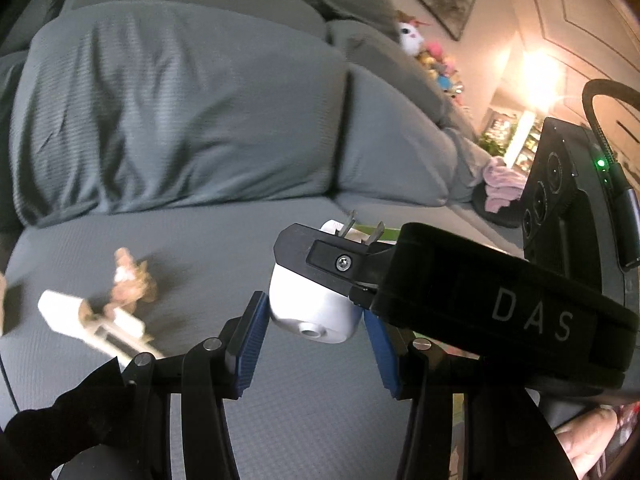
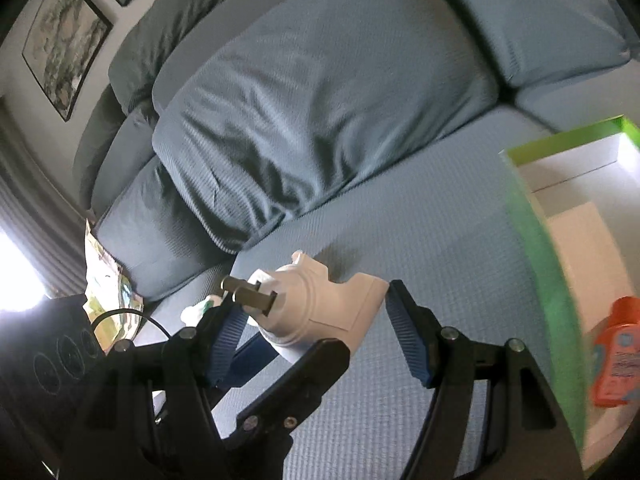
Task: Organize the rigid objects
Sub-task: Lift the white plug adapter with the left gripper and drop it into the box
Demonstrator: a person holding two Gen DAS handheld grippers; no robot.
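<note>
A white plug adapter with two metal prongs point(image 1: 316, 312) sits between the blue pads of my left gripper point(image 1: 316, 320), which is shut on it above the grey sofa seat. The right gripper's black body point(image 1: 460, 292) crosses over it, one fingertip point(image 1: 320, 258) on top of the adapter. In the right wrist view the adapter point(image 2: 320, 308) lies between the fingers of my right gripper point(image 2: 316, 320), whose jaws stand wide apart. A green-rimmed white box point(image 2: 560, 264) at the right holds an orange bottle point(image 2: 616, 352).
A small brown toy figure point(image 1: 130, 280) and a white and wooden piece point(image 1: 96, 324) lie on the sofa seat point(image 1: 200, 248) at the left. Grey back cushions point(image 1: 180, 112) stand behind. Plush toys point(image 1: 416, 36) and a pink cloth point(image 1: 504, 184) sit far right.
</note>
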